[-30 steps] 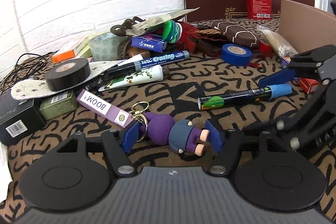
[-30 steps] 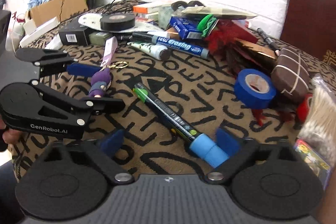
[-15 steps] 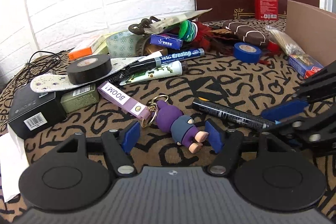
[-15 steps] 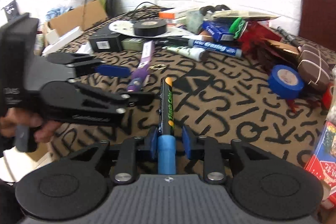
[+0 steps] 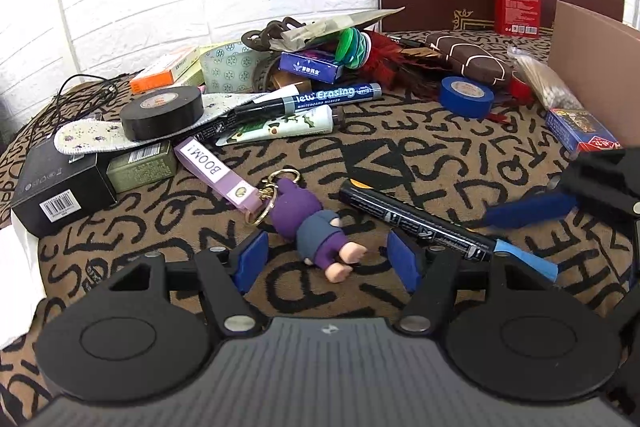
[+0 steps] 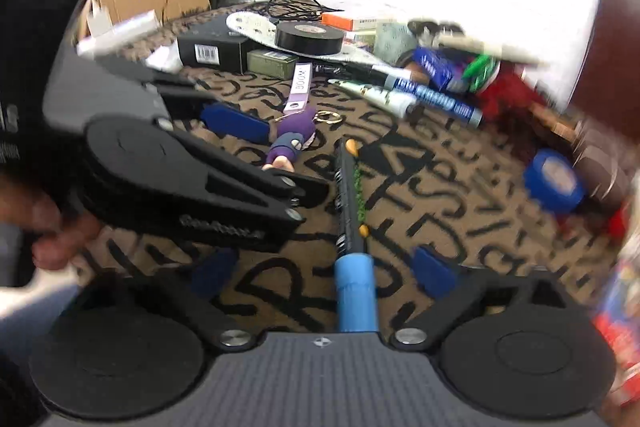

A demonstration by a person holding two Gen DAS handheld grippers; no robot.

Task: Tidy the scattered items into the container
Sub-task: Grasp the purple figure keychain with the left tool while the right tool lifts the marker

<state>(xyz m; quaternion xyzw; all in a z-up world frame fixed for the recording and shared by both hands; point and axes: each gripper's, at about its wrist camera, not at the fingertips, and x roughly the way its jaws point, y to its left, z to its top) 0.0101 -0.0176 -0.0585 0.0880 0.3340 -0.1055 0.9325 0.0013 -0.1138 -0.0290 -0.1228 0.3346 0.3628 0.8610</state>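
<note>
Straddling doll keychain (image 5: 316,231), left tool (image 5: 326,261) gapes; right tool (image 6: 326,273) spread, blurred; marker (image 6: 352,227) cap end cut off.

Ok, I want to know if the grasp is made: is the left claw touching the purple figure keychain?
Apart. The left wrist view shows the left claw open, with patterned cloth visible between each blue pad and the purple figure keychain.

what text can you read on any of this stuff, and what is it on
"BOOM!" on the purple keychain strap
"Erasing" and "WHITEBOARD MARKER" on the blue-labelled marker
Black box: barcode label, digits too small to read
Red box, blue carton, black marker: print too small to read
</note>
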